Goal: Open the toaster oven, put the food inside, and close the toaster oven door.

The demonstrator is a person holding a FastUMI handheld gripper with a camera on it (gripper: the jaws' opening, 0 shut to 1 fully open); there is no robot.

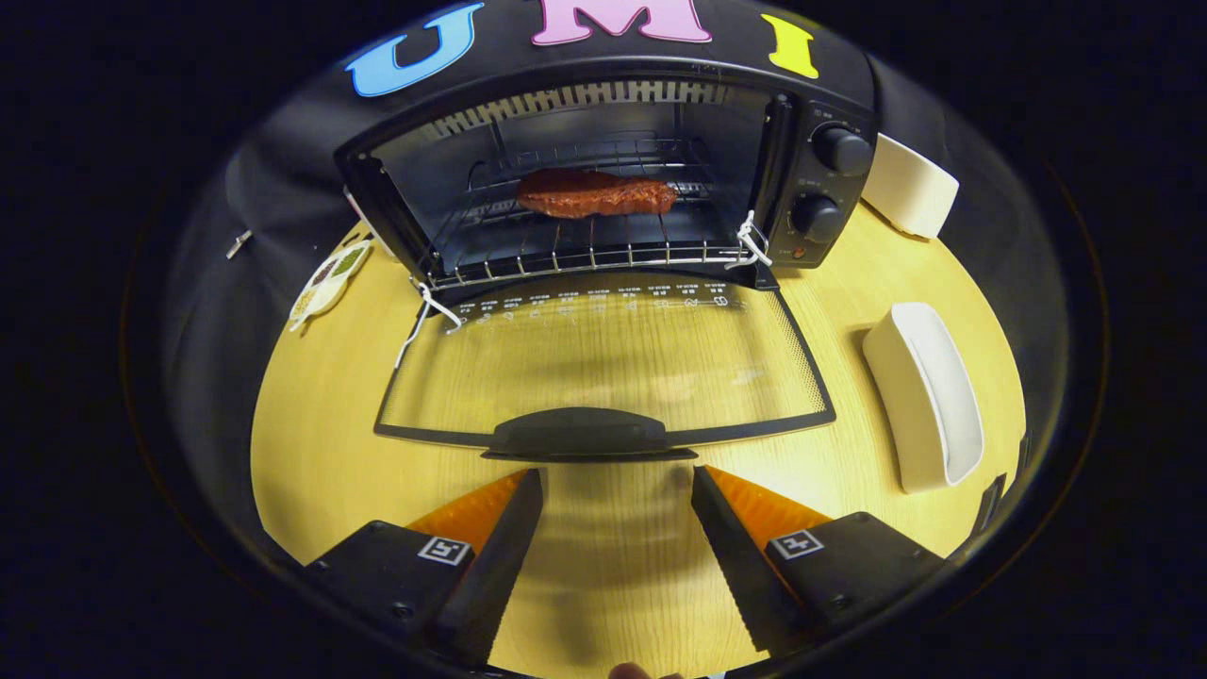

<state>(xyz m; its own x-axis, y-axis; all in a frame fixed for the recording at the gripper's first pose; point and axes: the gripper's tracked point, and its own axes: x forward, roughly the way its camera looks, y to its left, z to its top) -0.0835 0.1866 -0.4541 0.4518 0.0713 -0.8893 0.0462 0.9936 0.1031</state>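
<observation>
The hand-held gripper [618, 481] is spread wide and holds nothing; just ahead lies the toaster oven door handle [580, 434], beyond it the meat [596, 194] on the rack [575, 247].

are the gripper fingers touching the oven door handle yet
Apart. In the gripper view the open gripper has both fingers stopping just short of the door handle, with a thin strip of bare wooden table visible between fingertips and handle.

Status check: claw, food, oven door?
Claw open, empty, just short of door handle. Food on rack inside toaster oven. Door down flat, unobstructed.
</observation>
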